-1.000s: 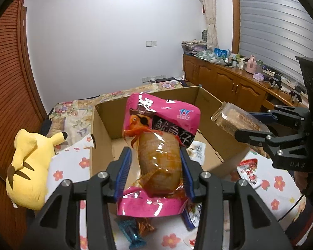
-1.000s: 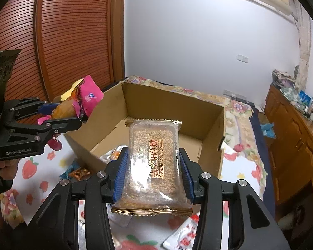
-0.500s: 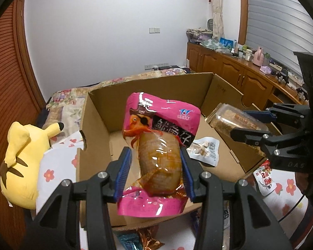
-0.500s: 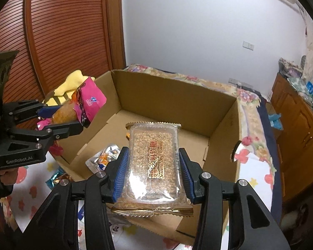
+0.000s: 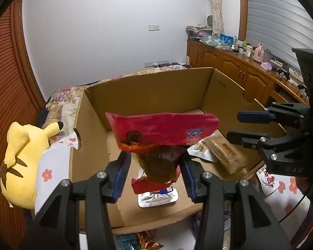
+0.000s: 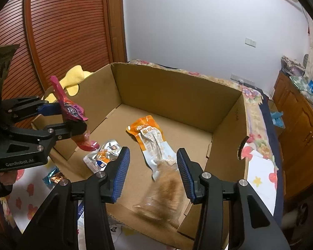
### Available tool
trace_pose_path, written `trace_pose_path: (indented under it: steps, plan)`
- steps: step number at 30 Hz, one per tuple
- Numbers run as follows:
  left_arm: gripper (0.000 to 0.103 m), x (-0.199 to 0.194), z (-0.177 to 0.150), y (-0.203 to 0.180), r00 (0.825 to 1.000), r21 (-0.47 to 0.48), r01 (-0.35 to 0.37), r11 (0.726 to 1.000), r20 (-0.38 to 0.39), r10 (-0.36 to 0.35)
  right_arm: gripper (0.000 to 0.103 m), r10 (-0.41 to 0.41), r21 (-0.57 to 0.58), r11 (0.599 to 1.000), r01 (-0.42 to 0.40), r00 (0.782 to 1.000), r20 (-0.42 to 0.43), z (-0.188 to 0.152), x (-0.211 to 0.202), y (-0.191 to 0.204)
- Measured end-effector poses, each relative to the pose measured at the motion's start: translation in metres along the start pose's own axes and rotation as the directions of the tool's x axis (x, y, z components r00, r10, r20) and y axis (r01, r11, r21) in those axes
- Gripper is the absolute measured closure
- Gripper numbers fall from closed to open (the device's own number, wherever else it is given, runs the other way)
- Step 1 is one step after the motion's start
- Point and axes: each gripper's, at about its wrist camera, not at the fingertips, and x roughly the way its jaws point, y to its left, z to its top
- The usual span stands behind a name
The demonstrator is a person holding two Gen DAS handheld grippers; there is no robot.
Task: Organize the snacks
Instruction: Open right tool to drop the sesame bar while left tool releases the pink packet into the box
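An open cardboard box (image 5: 148, 91) (image 6: 169, 89) stands on a flowered cloth. My left gripper (image 5: 154, 173) (image 6: 70, 117) is open above the box's near left part. The pink snack bag (image 5: 162, 133) (image 6: 73, 112) sits loose and tilted between its jaws, dropping away. My right gripper (image 6: 152, 170) (image 5: 237, 127) is open and empty over the box's right side. The clear sesame candy pack (image 6: 162, 195) (image 5: 225, 154) is blurred below it, falling onto the box floor. An orange pouch (image 6: 152, 141) and a silver pouch (image 6: 103, 156) (image 5: 157, 196) lie in the box.
A yellow plush toy (image 5: 23, 158) lies left of the box. Loose snack packets (image 5: 269, 179) lie on the cloth outside the box, and candy wrappers (image 6: 54, 177) lie at its front. Wooden cabinets (image 5: 240, 73) run along the right wall.
Both grippers moved forward over the box and opened. The sesame candy pack dropped from the right gripper into the box. The pink bag slipped and tilted in the opened left gripper.
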Motion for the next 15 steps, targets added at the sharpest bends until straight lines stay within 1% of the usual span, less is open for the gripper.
trace_pose_path:
  steps: [8,10,11,13,15]
  plan:
    - [0.056,-0.008,-0.002,-0.001,1.000,0.003,-0.010,1.000,0.012,0.010,0.056,-0.001,0.013,1.000,0.001,1.000,0.017,-0.001,-0.012,-0.002]
    - [0.055,-0.010,-0.002,-0.003,1.000,0.006,-0.014,1.000,0.016,0.014,0.056,-0.004,0.017,1.000,0.004,1.000,0.026,-0.001,-0.017,-0.003]
    - [0.053,-0.011,-0.001,-0.003,1.000,0.007,-0.018,1.000,0.017,0.018,0.055,-0.005,0.018,1.000,0.004,1.000,0.030,-0.001,-0.020,-0.003]
    - [0.047,-0.012,0.000,-0.003,0.999,0.006,-0.025,1.000,0.021,0.025,0.051,-0.009,0.017,1.000,0.008,0.999,0.036,-0.001,-0.024,-0.002]
    - [0.041,-0.016,0.001,-0.004,0.998,0.003,-0.035,0.999,0.042,0.035,0.049,-0.011,0.018,1.000,0.011,0.999,0.042,-0.001,-0.029,-0.001]
